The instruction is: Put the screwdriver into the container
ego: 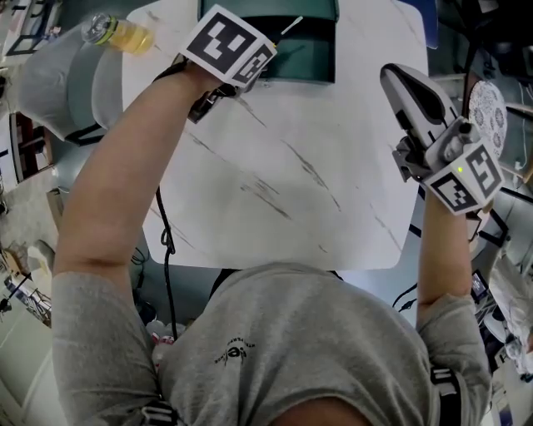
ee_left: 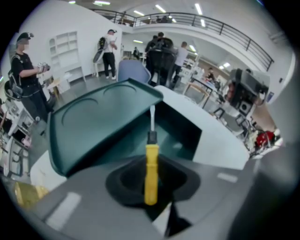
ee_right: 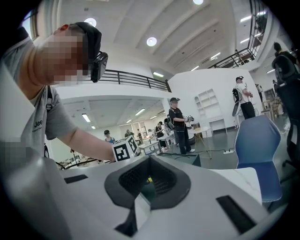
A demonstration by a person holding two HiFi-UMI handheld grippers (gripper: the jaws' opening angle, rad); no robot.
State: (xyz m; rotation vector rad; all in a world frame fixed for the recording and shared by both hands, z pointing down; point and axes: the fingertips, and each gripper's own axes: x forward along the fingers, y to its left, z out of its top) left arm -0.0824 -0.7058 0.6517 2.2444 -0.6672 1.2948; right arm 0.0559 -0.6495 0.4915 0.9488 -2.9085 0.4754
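The yellow-handled screwdriver [ee_left: 151, 173] sits upright between the jaws of my left gripper [ee_left: 152, 187], which is shut on its handle. Its metal shaft points into the open dark green container [ee_left: 173, 136], whose lid [ee_left: 98, 122] leans back to the left. In the head view my left gripper [ego: 265, 52] hangs at the container's [ego: 316, 58] near edge at the table's far side, and the thin shaft [ego: 291, 25] shows over the opening. My right gripper [ego: 404, 87] is held over the table's right edge, jaws together and holding nothing; through its jaws [ee_right: 147, 185] the left arm and marker cube show.
The white marble table [ego: 283, 183] spreads between me and the container. A bottle of yellow liquid [ego: 121, 33] lies at the far left by a grey seat [ego: 58, 83]. A blue chair [ee_right: 258, 150] stands to the right. Several people stand beyond the table.
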